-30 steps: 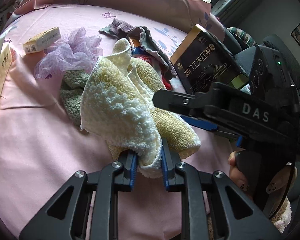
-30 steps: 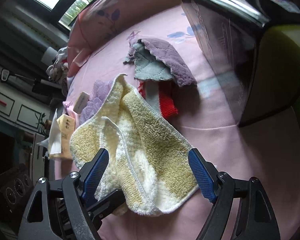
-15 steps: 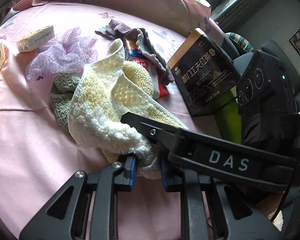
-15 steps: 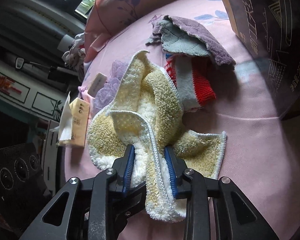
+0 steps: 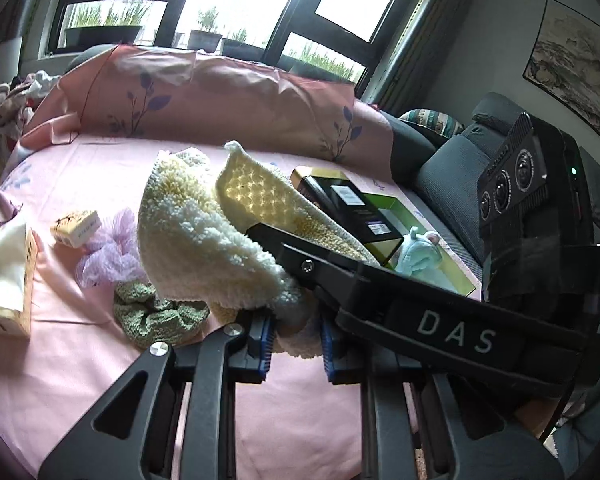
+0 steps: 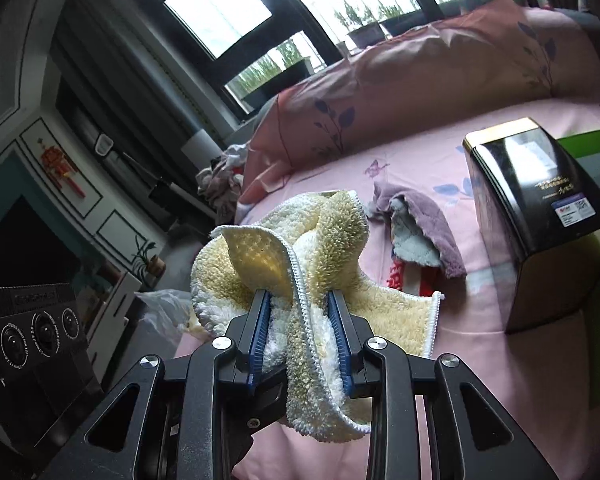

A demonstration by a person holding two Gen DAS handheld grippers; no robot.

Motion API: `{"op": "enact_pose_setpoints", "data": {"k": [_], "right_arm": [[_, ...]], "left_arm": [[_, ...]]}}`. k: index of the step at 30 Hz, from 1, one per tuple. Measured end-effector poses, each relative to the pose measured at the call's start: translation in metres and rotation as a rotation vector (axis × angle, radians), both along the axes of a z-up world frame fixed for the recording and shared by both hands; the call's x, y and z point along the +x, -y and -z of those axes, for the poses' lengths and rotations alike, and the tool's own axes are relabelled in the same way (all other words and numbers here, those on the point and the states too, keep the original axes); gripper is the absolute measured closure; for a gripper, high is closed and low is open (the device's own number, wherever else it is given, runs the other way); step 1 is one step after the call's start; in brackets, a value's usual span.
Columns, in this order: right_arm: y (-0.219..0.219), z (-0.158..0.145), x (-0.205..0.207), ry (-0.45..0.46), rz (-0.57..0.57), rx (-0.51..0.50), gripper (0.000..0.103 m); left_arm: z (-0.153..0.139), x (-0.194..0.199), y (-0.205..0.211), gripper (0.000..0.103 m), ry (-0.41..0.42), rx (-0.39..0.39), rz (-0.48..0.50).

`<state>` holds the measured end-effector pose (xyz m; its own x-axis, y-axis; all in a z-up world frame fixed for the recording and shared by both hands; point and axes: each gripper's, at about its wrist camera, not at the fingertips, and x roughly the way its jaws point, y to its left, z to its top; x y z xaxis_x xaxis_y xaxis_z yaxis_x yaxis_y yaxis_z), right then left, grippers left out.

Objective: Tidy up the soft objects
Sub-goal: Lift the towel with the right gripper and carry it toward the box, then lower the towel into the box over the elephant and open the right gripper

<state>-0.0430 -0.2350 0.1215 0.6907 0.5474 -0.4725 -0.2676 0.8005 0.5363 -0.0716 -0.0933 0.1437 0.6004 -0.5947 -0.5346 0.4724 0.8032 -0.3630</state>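
Observation:
A fluffy yellow-and-white towel (image 5: 204, 232) hangs bunched above the pink bed, held from two sides. My left gripper (image 5: 296, 340) is shut on its lower fold, the blue pads pressing the pile. My right gripper (image 6: 302, 332) is shut on another bunch of the same towel (image 6: 332, 248), whose hemmed edge runs between the pads. The right tool's black arm (image 5: 452, 332) crosses the left wrist view just beside the left fingers. A green knitted cloth (image 5: 156, 316) and a purple mesh pouf (image 5: 108, 256) lie on the sheet below the towel.
A purple-and-grey cloth (image 6: 420, 232) lies over a red-and-white one (image 6: 412, 280). A black tea box (image 6: 540, 220) stands at the right, by a green tray holding a pale blue plush (image 5: 418, 256). A tissue box (image 5: 4, 280) and a small carton (image 5: 76, 228) sit at the left.
The right gripper's jaws went from wide open to shut on the towel. Both grippers then rose and tilted up, lifting the towel off the bed.

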Motion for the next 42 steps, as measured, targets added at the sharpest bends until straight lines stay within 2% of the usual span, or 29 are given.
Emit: {"op": "enact_pose_setpoints", "data": {"k": [11, 18, 26, 31, 37, 42], "right_arm": [[0.056, -0.036, -0.036, 0.171, 0.117, 0.044, 0.071], [0.096, -0.042, -0.049, 0.22, 0.221, 0.047, 0.072], [0.145, -0.031, -0.059, 0.214, 0.338, 0.063, 0.072], [0.182, -0.016, -0.06, 0.174, 0.421, 0.119, 0.071], [0.215, 0.005, -0.056, 0.122, 0.491, 0.166, 0.071], [0.23, 0.023, -0.048, 0.059, 0.51, 0.188, 0.071]], "left_arm": [[-0.035, -0.013, 0.05, 0.086, 0.164, 0.021, 0.109], [-0.042, -0.012, 0.091, 0.086, 0.203, 0.017, 0.206], [-0.032, -0.011, 0.145, 0.086, 0.194, 0.037, 0.329], [-0.023, -0.005, 0.183, 0.086, 0.181, 0.071, 0.388], [-0.009, 0.007, 0.217, 0.086, 0.119, 0.101, 0.438], [0.005, 0.015, 0.234, 0.086, 0.058, 0.126, 0.442]]}}
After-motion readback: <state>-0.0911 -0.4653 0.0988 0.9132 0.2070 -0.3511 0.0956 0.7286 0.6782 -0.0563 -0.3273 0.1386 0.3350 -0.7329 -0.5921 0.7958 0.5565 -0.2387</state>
